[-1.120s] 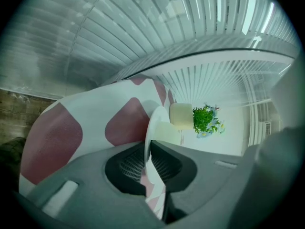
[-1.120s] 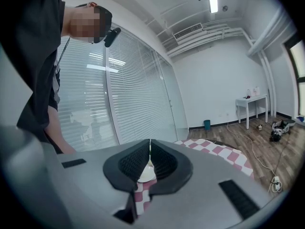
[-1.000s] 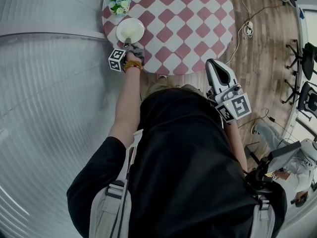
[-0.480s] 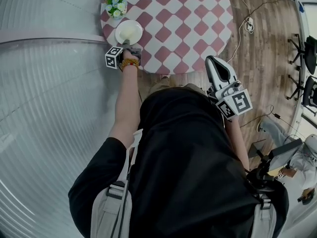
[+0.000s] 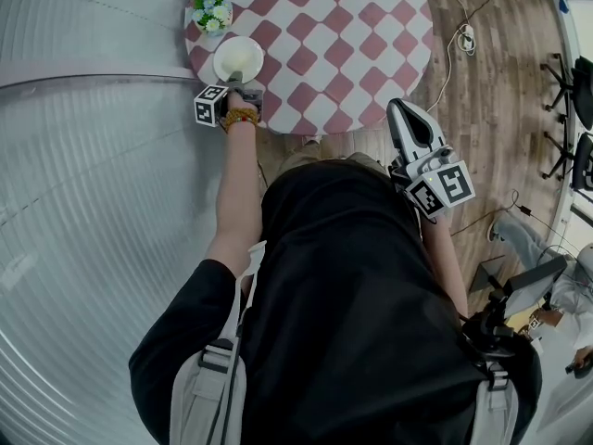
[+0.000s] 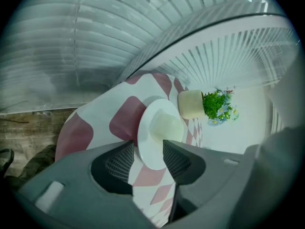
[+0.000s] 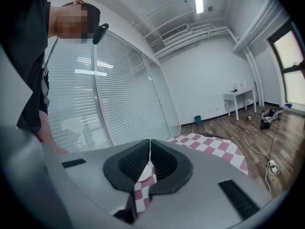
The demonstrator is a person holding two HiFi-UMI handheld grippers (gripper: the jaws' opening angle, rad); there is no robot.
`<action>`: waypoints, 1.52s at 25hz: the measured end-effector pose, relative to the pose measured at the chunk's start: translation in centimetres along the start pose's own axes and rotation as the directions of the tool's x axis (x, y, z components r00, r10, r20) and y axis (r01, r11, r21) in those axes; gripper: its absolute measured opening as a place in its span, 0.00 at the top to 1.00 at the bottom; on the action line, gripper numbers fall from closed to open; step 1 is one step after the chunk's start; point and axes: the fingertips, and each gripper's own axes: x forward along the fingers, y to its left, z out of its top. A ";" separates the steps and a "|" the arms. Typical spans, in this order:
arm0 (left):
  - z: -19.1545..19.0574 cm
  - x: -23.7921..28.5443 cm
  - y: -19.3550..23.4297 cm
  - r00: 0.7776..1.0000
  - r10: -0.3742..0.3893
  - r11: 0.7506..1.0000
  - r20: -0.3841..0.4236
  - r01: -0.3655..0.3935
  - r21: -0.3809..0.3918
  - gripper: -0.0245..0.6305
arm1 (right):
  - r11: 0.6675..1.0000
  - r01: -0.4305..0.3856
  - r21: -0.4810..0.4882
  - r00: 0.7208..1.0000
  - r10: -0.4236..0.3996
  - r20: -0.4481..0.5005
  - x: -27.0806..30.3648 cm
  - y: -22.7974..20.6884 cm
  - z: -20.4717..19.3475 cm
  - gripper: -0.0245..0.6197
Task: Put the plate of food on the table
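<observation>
A white plate (image 5: 238, 58) with a pale mound of food lies flat on the round table with a pink and white checked cloth (image 5: 343, 35), near its left edge. My left gripper (image 5: 243, 83) is at the plate's near rim. In the left gripper view its jaws have just been opening, and the plate (image 6: 159, 130) lies between the parted pads (image 6: 177, 159), which do not press on it. My right gripper (image 5: 405, 111) hangs off the table's near right side, shut with nothing in it (image 7: 149, 144).
A cream pot of flowers (image 5: 210, 7) stands just beyond the plate (image 6: 193, 104). A wall of white blinds (image 5: 83, 156) runs close along the left. Cables (image 5: 463, 40) trail over the wood floor to the right, with office chairs (image 5: 574, 109) and a seated person (image 5: 556, 304) further off.
The plate lies in the same spot on the cloth and the left gripper stays at its near rim. The right gripper has drifted a little to the right.
</observation>
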 end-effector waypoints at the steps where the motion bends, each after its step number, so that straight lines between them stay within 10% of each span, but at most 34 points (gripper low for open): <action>1: -0.1 -0.1 0.2 1.000 0.012 1.000 -0.001 -0.012 0.001 0.70 | 1.000 0.004 0.008 1.000 -0.004 0.001 -0.1 -0.1 -0.1 0.94; 14: -0.8 -4.4 2.2 0.993 0.093 0.989 0.071 -0.100 0.107 0.70 | 0.988 0.120 0.099 0.989 -0.109 -0.102 -0.2 -2.6 -2.7 0.94; 20: -4.8 -7.9 1.5 0.999 0.048 0.945 -0.017 -0.040 0.324 0.70 | 0.969 0.197 0.146 0.957 -0.158 -0.243 0.0 -4.2 -5.6 0.94; 27: -8.7 -11.7 0.7 0.989 0.000 0.878 -0.146 0.070 0.473 0.70 | 0.989 0.090 0.121 0.965 -0.056 -0.257 1.3 -2.0 -6.0 0.94; 30: -8.9 -13.5 -2.8 0.983 -0.053 0.783 -0.177 0.151 0.604 0.70 | 0.990 0.069 0.126 0.956 -0.030 -0.291 1.9 -1.5 -6.7 0.94; 34: -8.8 -16.0 -9.7 0.969 -0.154 0.582 -0.191 0.245 0.776 0.70 | 0.994 -0.004 0.114 0.958 0.037 -0.285 3.1 -0.1 -6.1 0.94; 36: -8.8 -17.7 -13.8 0.951 -0.246 0.433 -0.187 0.280 0.857 0.70 | 0.995 -0.064 0.080 0.968 0.082 -0.238 3.7 0.9 -4.3 0.94; 38: -8.4 -20.3 -18.2 0.916 -0.361 0.232 -0.174 0.269 0.935 0.71 | 0.993 -0.116 0.027 0.975 0.119 -0.189 4.6 1.9 -2.5 0.94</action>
